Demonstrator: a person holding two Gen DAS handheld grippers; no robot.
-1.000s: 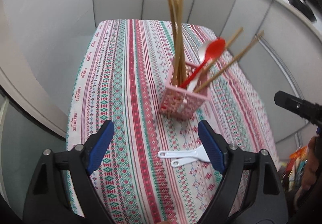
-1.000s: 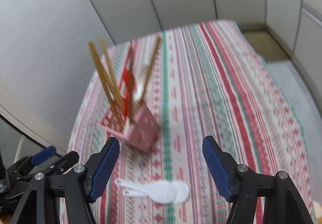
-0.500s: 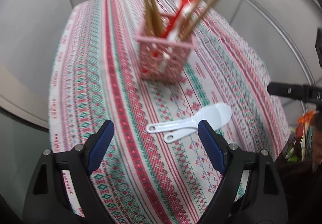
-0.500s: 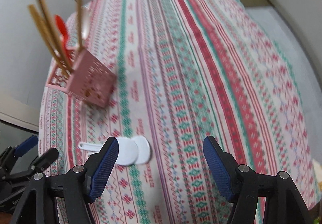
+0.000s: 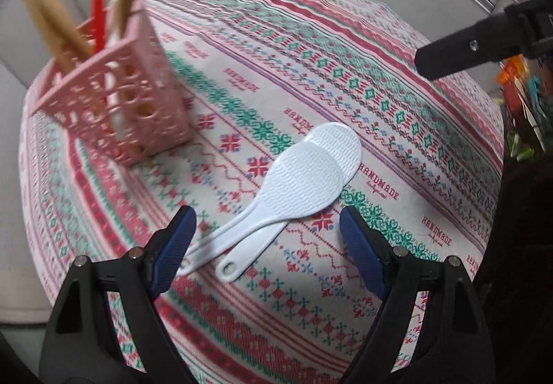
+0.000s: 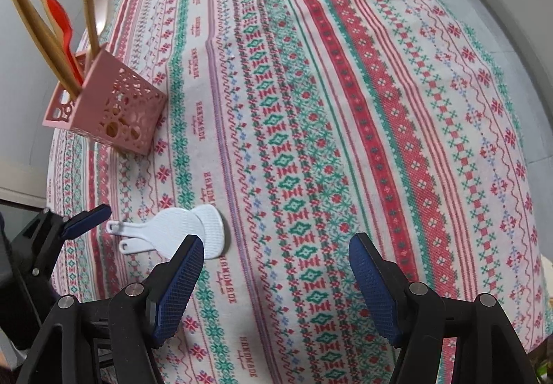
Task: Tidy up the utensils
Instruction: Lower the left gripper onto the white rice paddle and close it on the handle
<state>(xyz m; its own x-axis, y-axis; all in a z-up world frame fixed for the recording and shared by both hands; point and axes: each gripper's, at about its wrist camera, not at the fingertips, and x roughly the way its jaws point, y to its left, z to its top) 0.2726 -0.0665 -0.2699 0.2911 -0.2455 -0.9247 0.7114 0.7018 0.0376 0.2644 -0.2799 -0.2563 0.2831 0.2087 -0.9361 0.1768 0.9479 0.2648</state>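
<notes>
Both my grippers have dropped closer to the tablecloth (image 6: 345, 107). Left gripper (image 5: 268, 239) gapes, straddling two overlapping white rice paddles (image 5: 304, 173), handles partly hidden. Right gripper (image 6: 276, 266) hangs unclenched, empty. Far left, the blurred pink holder (image 5: 117, 101) has its chopsticks (image 5: 45, 18) cut off.

Two rice paddles (image 5: 304, 173) overlapped on tablecloth (image 5: 397, 101), near utensil basket (image 5: 117, 101); chopsticks (image 6: 38, 28), spoons (image 6: 62, 25) upright in basket.

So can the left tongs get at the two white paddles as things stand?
Probably yes: the left tongs are open just above the paddles, whose handles lie between the fingers, with nothing over them; the basket stands well clear.
</notes>
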